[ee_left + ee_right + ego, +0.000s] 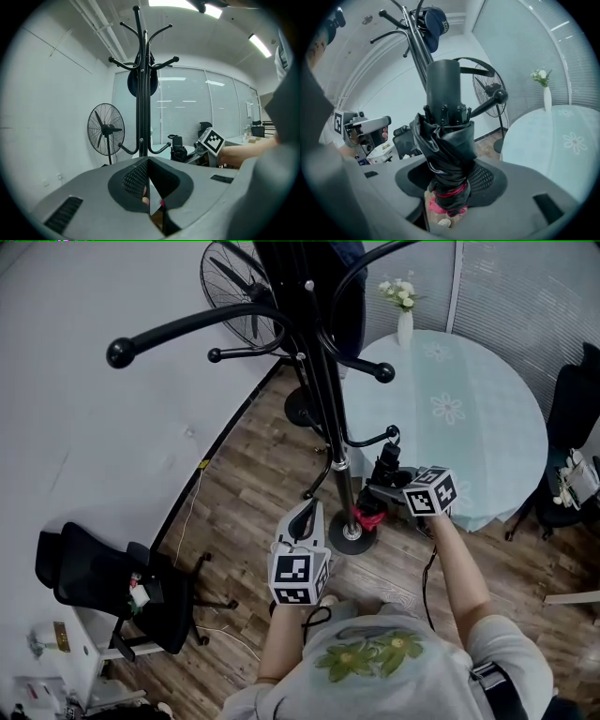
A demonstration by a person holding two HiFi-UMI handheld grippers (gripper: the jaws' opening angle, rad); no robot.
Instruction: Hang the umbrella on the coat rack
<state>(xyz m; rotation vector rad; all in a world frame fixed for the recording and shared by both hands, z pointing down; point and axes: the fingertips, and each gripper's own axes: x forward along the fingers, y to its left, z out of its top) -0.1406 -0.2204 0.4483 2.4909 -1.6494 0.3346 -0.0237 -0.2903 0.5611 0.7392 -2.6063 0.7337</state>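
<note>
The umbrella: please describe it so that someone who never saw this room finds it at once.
Find the tall black coat rack beside the round table. Close to its pole, the right gripper is clamped on the umbrella, folded and black. Only it carries a red band.

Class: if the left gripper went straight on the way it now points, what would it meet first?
Most likely the coat rack: its black pole stands dead ahead of the left gripper. Nothing shows between, though depth is unclear.
</note>
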